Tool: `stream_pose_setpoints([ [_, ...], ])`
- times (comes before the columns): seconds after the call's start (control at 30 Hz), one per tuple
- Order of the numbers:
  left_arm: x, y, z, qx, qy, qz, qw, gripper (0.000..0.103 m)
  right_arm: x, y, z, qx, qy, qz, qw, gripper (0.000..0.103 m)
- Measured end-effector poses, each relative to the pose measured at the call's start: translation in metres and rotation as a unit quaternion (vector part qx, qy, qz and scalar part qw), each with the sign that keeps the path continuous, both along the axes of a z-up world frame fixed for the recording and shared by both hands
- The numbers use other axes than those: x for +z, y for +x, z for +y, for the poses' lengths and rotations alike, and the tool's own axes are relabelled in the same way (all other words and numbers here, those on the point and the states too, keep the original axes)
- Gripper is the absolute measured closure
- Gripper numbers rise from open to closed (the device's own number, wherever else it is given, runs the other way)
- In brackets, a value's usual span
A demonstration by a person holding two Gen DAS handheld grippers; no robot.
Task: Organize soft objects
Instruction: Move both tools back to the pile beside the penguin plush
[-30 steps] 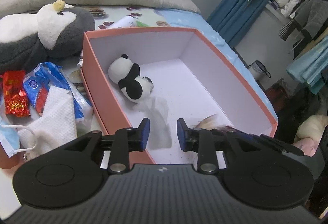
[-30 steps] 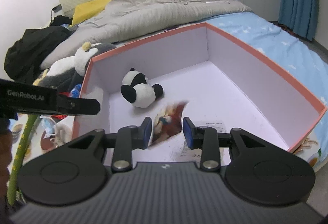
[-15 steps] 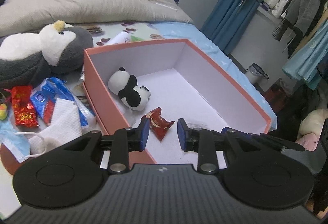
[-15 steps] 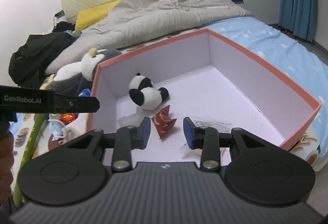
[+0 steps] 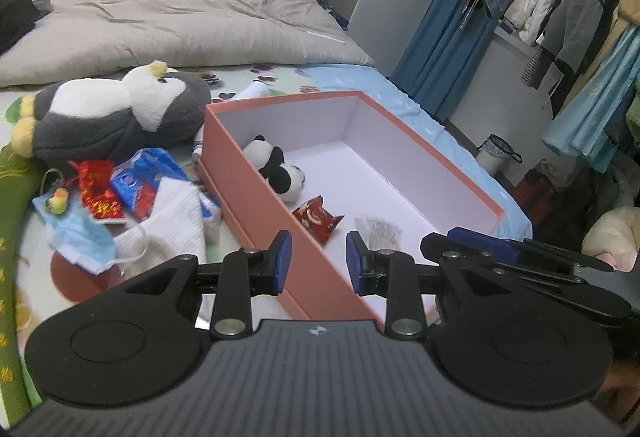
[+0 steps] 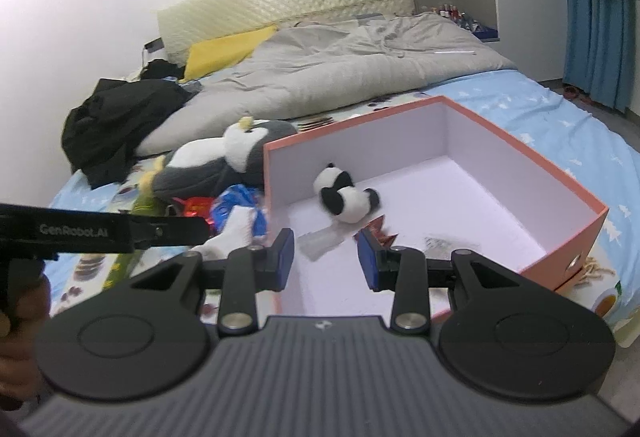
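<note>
The left tongs [image 5: 319,263] hang over the near end of a salmon-pink box [image 5: 256,189], their blue pads parted with nothing between them. The right tongs [image 6: 326,259] hover just beside them over the same end, also part open and holding nothing.

Inside the box, on its white floor, a small panda plush [image 5: 276,169] lies against the left wall. Near it lies a red snack packet [image 5: 318,219], and to the right of that a clear packet [image 5: 378,231] with something pale inside (too blurred to identify).

Outside the box, on the bed [image 6: 580,141], a large grey and white penguin plush [image 5: 108,113] lies on its side near the box's far left corner. In front of it sits a heap of small things: a red foil packet [image 5: 98,189], a blue and white wrapper [image 5: 136,177], a white cloth [image 5: 176,213] and a light blue face mask [image 5: 78,233].

Farther back a rumpled grey duvet [image 5: 180,21] covers the bed, with a yellow pillow [image 6: 228,51] by the padded headboard and dark clothing [image 6: 116,117] bundled at one side. Clothes on a rail [image 5: 568,5] hang to the right.
</note>
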State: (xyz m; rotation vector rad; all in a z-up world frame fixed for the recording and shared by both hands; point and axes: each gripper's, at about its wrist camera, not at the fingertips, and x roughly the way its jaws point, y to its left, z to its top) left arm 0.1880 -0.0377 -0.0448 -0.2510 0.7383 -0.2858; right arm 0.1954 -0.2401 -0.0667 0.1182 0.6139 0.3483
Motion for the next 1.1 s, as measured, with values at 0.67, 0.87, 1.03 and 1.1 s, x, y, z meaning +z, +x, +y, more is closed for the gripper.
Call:
stream_pose_setpoints([
  [0.67, -0.003, -0.096, 0.064, 0.062, 0.014, 0.007, 0.9980, 0.052, -0.001, -0.073, 0.051, 0.063, -0.010, 0.019, 0.998, 0.064],
  [0.87, -0.011, -0.115, 0.086, 0.109, 0.018, 0.005, 0.9939, 0.052, -0.007, -0.078, 0.068, 0.092, -0.015, 0.037, 0.995, 0.064],
  [1.03, -0.026, -0.128, 0.106, 0.148, 0.001, 0.011, 0.9889, 0.052, -0.012, -0.078, 0.088, 0.123, -0.036, 0.043, 0.991, 0.064],
  [1.1, -0.033, -0.129, 0.112, 0.158, -0.003, 0.017, 0.9873, 0.052, -0.015, -0.077, 0.096, 0.134, -0.041, 0.049, 0.989, 0.064],
])
